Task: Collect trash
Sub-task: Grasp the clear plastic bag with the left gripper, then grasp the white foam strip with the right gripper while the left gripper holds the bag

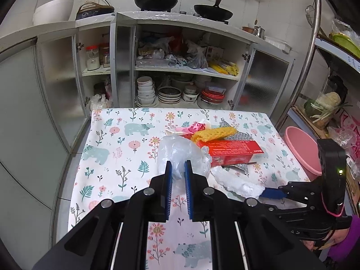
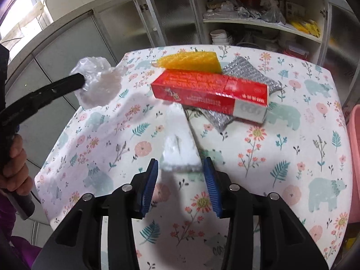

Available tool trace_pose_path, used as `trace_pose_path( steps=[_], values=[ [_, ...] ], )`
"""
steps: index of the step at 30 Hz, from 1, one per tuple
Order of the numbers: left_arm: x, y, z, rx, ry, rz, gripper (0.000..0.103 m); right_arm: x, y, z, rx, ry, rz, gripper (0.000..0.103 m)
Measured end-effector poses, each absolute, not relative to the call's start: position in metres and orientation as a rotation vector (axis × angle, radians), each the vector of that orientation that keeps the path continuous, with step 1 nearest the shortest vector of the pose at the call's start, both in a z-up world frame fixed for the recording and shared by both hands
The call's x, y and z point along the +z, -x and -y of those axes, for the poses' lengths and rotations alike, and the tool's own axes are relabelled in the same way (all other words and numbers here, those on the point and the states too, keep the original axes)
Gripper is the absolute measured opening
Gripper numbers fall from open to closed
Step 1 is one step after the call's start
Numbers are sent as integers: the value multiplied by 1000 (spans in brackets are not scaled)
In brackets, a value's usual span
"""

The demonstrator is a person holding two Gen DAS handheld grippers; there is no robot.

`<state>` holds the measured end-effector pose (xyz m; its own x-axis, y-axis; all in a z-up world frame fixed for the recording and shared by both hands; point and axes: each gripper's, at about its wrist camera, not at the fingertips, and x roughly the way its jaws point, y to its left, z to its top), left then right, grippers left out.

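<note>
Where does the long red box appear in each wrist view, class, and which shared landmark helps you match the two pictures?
Left wrist view: the red box lies right of centre on the floral tablecloth, beyond the left gripper.
Right wrist view: the red box sits above centre, beyond the right gripper, resting partly on a silver foil pouch.
Shared landmark: the yellow foam net just behind the box.

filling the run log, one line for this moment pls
left gripper: shut on clear plastic bag | right gripper: open around white foam scrap | red box: on table
</note>
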<state>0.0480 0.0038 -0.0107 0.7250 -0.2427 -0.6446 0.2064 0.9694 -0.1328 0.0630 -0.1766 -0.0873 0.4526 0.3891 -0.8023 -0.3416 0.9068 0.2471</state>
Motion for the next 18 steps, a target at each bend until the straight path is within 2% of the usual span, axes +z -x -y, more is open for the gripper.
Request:
trace_pose_path(
  steps=[2, 4, 6, 13, 14, 15, 16, 18],
  values=[
    [-9, -44, -4, -248, 52, -715, 10, -87, -58, 179, 463, -56, -1006, 33],
    [-7, -41, -3, -252, 54, -711, 10, -84, -50, 181, 482, -62, -1004, 20],
    [-5, -36, -3, -254, 52, -706, 10, -81, -45, 182, 489, -66, -997, 17],
    [2, -23, 1, -268, 51, -693, 10, -66, -27, 198, 492, -110, -972, 17],
    [3, -22, 0, -269, 51, -691, 10, -63, -27, 202, 490, -117, -969, 17],
    [3, -21, 0, -271, 53, -689, 10, -61, -29, 205, 488, -117, -965, 23],
    [3, -20, 0, -273, 54, -689, 10, -59, -29, 206, 484, -115, -961, 32],
    [3, -20, 0, -276, 61, -692, 10, -60, -37, 208, 482, -107, -965, 43]
  ],
)
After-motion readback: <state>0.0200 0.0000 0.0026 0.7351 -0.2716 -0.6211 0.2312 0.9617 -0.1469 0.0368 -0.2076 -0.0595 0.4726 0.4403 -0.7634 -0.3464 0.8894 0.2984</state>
